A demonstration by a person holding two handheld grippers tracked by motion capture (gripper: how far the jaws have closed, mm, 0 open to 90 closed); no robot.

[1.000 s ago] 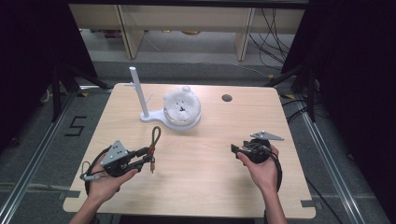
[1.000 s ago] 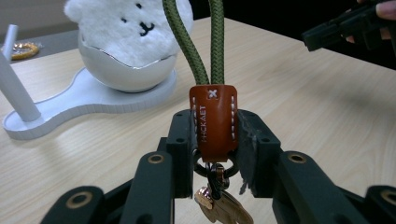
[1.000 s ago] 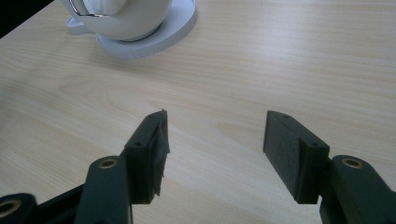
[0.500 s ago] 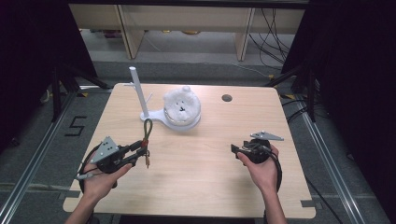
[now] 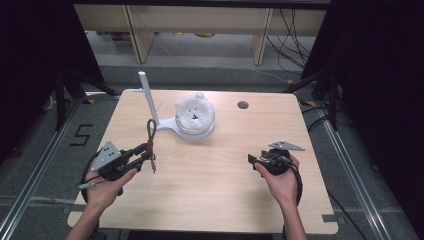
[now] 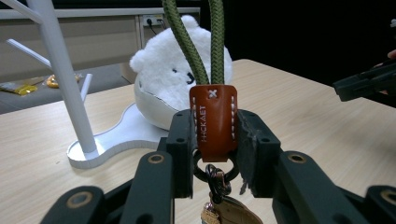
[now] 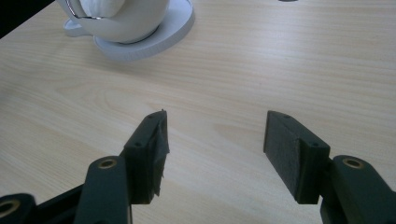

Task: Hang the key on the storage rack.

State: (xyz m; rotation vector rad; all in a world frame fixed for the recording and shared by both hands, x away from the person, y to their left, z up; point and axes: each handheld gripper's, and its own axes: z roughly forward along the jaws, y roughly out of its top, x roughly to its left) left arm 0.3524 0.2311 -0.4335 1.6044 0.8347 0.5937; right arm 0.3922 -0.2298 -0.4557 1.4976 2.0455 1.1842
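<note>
My left gripper (image 5: 145, 154) (image 6: 212, 140) is shut on a keychain (image 6: 213, 122): a brown leather tab with a green cord loop (image 5: 150, 128) rising from it and a metal ring and tag hanging below. It is held above the table's left front. Behind it stands a white stand with a tall post (image 5: 148, 98) (image 6: 63, 74) and side pegs, whose round base carries a fluffy white bear (image 5: 194, 113) (image 6: 173, 77). My right gripper (image 5: 253, 161) (image 7: 212, 151) is open over bare wood at the right front, jaws pointing left toward the stand's base (image 7: 161, 35).
The light wooden table (image 5: 215, 180) has a round cable hole (image 5: 243, 105) at the back right. Beyond its far edge is a shelf unit (image 5: 200, 25) with cables on the floor. Dark frames flank both sides.
My left gripper has moved a little left and away from the front edge with the keychain, so the cord loop now stands nearer the stand's post. The right gripper stayed put.
</note>
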